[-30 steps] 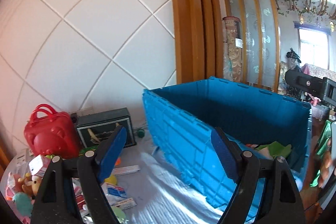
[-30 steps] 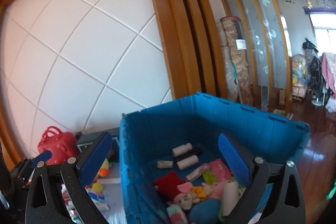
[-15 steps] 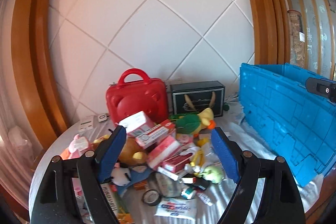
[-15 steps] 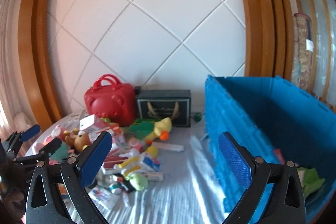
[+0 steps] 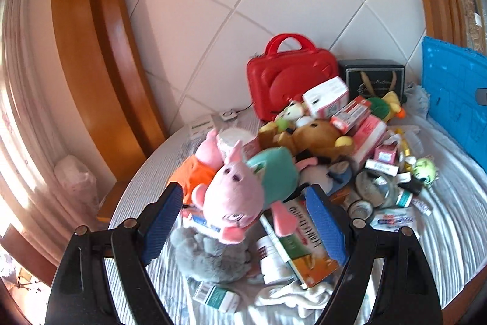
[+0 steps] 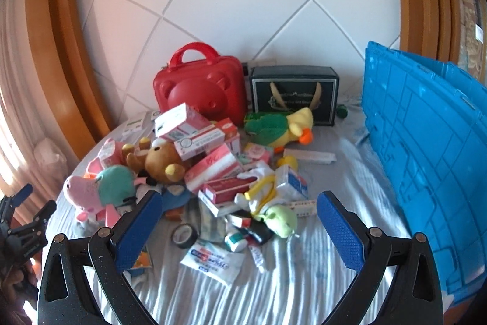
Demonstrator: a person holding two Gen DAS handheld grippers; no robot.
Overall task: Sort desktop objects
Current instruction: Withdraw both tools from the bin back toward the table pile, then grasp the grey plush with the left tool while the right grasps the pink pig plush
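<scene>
Left wrist view: the left gripper (image 5: pixel 243 221) hangs with its jaws spread wide, nothing between the blue pads (image 5: pixel 324 226) being gripped. A pink pig plush (image 5: pixel 234 197) in a teal top lies in the gap between them, at the near end of a heap of toys and cartons on the cloth-covered surface (image 5: pixel 450 221). A grey plush (image 5: pixel 210 255) lies just nearer, a brown bear plush (image 5: pixel 316 134) farther in the heap. The red case (image 5: pixel 289 78) and a dark gift box (image 5: pixel 373 79) stand at the far wall; the blue crate (image 5: pixel 453 99) is at the right edge.

Right wrist view: the right gripper (image 6: pixel 240 230) is likewise wide open and empty, above a roll of tape (image 6: pixel 184 235), a green plush ball (image 6: pixel 281 220) and small packets. The duck plush (image 6: pixel 283 128) lies before the gift box. The crate fills the right side, and the left gripper shows at the far left edge.
</scene>
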